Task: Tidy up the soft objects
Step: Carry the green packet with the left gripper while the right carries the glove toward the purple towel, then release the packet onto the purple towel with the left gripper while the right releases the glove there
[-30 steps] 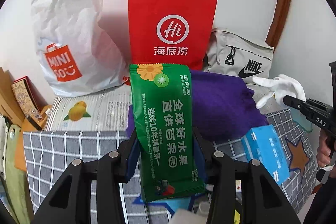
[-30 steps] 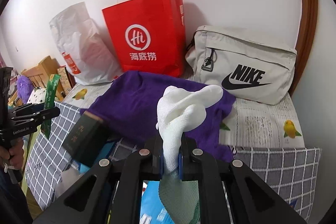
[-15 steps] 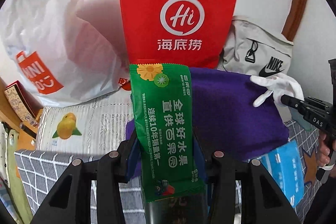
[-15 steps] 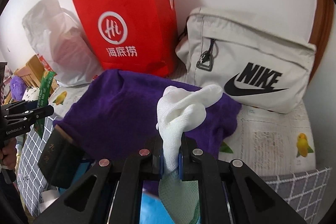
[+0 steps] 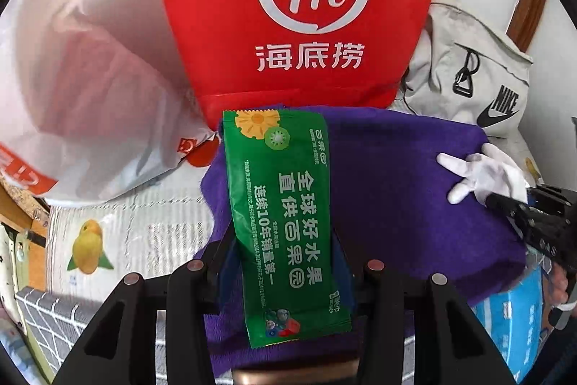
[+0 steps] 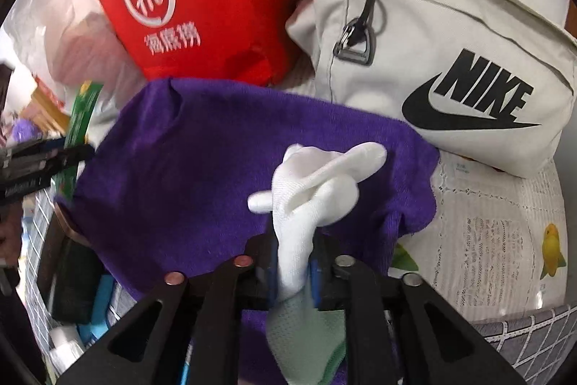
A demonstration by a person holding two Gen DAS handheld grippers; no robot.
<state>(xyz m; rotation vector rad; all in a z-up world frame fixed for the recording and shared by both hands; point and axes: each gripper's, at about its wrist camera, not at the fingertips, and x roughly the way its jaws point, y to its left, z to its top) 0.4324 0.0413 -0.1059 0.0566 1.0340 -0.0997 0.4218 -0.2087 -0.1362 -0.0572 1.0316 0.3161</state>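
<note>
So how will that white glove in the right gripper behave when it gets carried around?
Probably floppy: the white glove bends over above the right gripper and its cuff hangs loose below. Likely very light, thin knit. Unlikely to slip, since the fabric is bunched between the shut jaws.

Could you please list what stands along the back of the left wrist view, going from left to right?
White plastic bag → red paper bag → beige Nike bag.
</note>
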